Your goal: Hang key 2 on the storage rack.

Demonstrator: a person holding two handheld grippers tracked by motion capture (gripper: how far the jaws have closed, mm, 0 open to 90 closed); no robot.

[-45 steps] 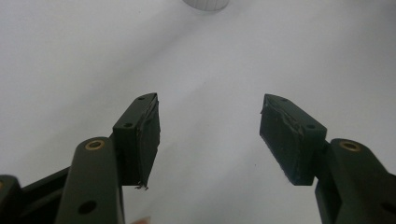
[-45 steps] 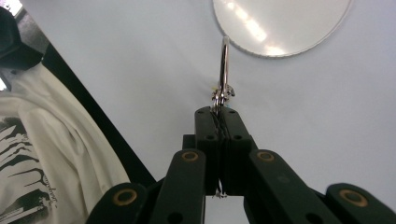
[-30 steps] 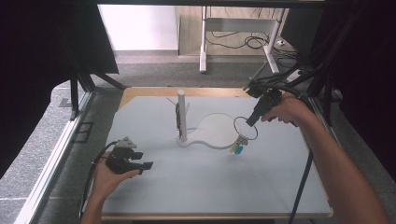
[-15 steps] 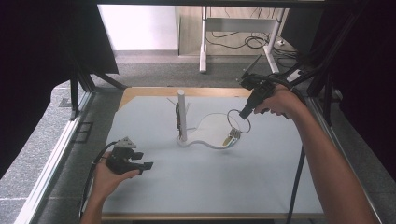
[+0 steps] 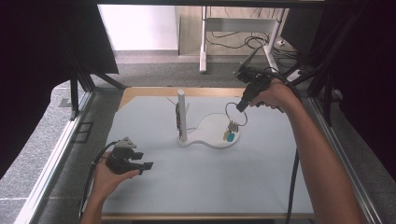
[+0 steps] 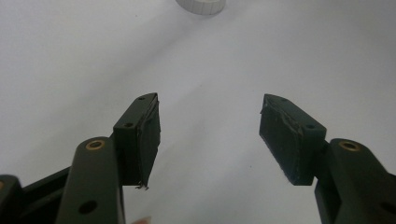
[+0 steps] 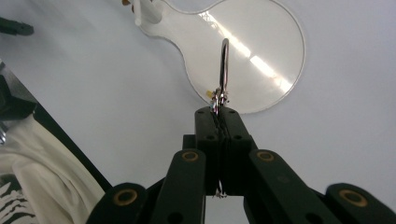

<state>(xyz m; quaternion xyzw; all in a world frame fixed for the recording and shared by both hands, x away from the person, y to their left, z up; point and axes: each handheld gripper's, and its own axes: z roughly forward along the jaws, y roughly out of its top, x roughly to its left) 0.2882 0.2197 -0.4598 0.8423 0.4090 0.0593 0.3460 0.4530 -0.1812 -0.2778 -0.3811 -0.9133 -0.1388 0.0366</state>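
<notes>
A metal key ring (image 5: 236,115) with small tags (image 5: 229,132) dangling from it hangs above the round part of a white stand base (image 5: 210,127). My right gripper (image 5: 240,108) is shut on the ring's top edge. In the right gripper view the ring (image 7: 224,65) shows edge-on just past the closed jaws of that gripper (image 7: 218,112), over the glossy base (image 7: 266,51). A white upright post (image 5: 181,115) with a dark hook piece rises from the base's left end. My left gripper (image 5: 146,164) rests open at the table's near left, and nothing lies between its fingers (image 6: 210,126).
The grey table mat (image 5: 196,186) spreads around the stand. A black frame rail (image 5: 74,135) runs along the left side and a black curtain along the right. A cable (image 5: 294,177) trails down from the right gripper. Part of the white base (image 6: 201,5) sits at the top of the left gripper view.
The right gripper has carried the key ring a little to the left and higher, so the tags now hang over the base. The left gripper has stayed still.
</notes>
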